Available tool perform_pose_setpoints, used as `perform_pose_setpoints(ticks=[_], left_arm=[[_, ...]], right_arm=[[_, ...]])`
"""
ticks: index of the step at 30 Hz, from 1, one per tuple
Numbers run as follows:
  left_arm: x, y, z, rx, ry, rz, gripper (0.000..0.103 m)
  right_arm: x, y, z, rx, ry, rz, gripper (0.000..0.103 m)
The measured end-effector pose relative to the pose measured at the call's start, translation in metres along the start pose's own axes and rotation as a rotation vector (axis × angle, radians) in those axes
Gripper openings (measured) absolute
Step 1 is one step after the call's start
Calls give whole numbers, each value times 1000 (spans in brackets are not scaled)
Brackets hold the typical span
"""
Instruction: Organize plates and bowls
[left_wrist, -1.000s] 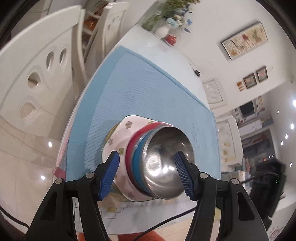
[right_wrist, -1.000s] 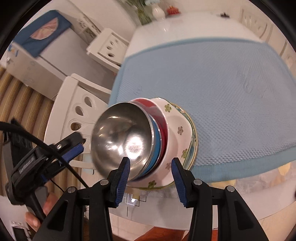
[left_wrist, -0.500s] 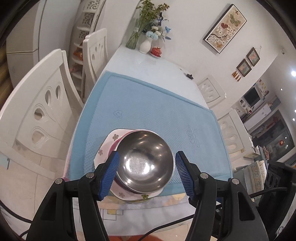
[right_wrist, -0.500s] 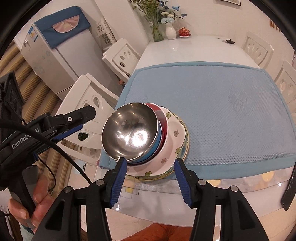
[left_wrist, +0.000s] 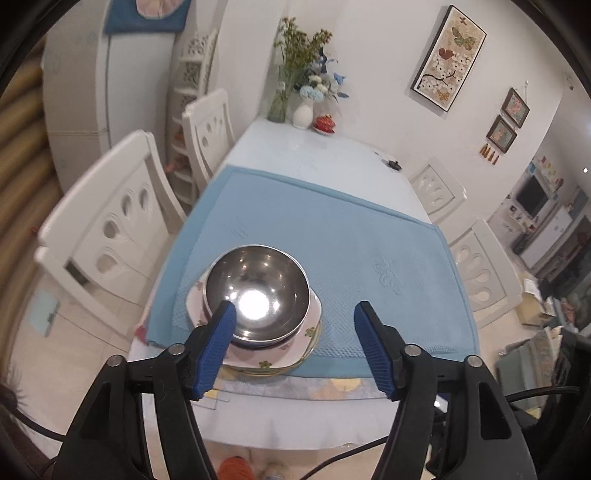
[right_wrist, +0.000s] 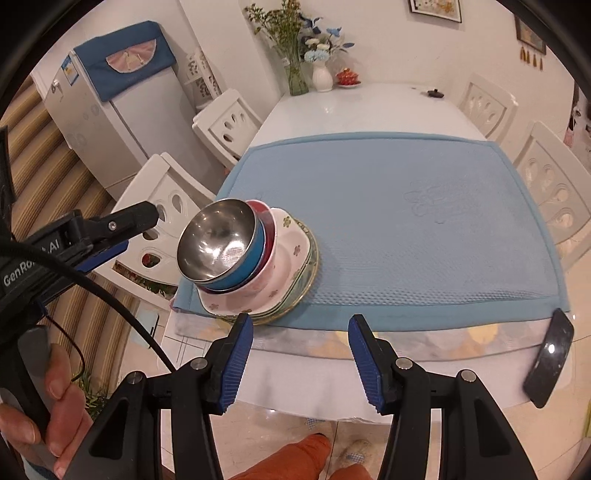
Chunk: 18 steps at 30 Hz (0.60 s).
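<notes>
A stack of dishes sits at the near left corner of the blue mat (right_wrist: 406, 221) that covers most of the white worktop (right_wrist: 369, 107). On top is a steel bowl (left_wrist: 256, 291), nested in a blue bowl (right_wrist: 243, 275) and a red bowl (right_wrist: 264, 218), which rest in a white flowered bowl (right_wrist: 284, 258) set on a green-rimmed plate (right_wrist: 308, 273). The left tongs (left_wrist: 291, 345) are held above and short of the stack, jaws apart with nothing between them; they have just been opening wider, and from the left wrist view one blue pad overlaps the steel bowl's rim only by line of sight. The right tongs (right_wrist: 301, 360) are likewise open and empty, their jaws having just spread a little, hanging over the worktop's near edge well apart from the dishes. A hand (right_wrist: 55, 410) grips the left tool's handle at the lower left of the right wrist view. A dark flat object (right_wrist: 550, 354) lies at the worktop's near right edge. Two vases with flowers (right_wrist: 306, 55) stand at the far end, and white chairs (left_wrist: 110, 229) flank both sides.
</notes>
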<state>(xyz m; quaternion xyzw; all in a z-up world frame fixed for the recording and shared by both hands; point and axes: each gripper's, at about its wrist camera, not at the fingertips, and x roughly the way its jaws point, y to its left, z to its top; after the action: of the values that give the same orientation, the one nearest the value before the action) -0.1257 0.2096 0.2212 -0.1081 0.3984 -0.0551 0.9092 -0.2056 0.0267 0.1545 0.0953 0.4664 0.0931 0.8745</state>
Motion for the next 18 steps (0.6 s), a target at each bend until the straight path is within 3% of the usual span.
perform_pose_setpoints(ticks=[8, 14, 15, 16, 18], left_arm=[[-49, -34, -15, 59, -138, 147, 76], [-77, -53, -22, 89, -215, 229, 82], [-81, -56, -23, 91, -234, 245, 89], [-83, -57, -24, 94, -241, 254, 91], [-87, -62, -24, 117, -266, 282, 101]], right_arm=[[-43, -13, -13, -22, -76, -30, 53], [-75, -17, -5, -84, -166, -114, 53], [-79, -17, -2, -86, -182, -124, 54], [-83, -17, 2, -81, -198, -139, 56], [-87, -17, 8, -51, -220, -192, 72]])
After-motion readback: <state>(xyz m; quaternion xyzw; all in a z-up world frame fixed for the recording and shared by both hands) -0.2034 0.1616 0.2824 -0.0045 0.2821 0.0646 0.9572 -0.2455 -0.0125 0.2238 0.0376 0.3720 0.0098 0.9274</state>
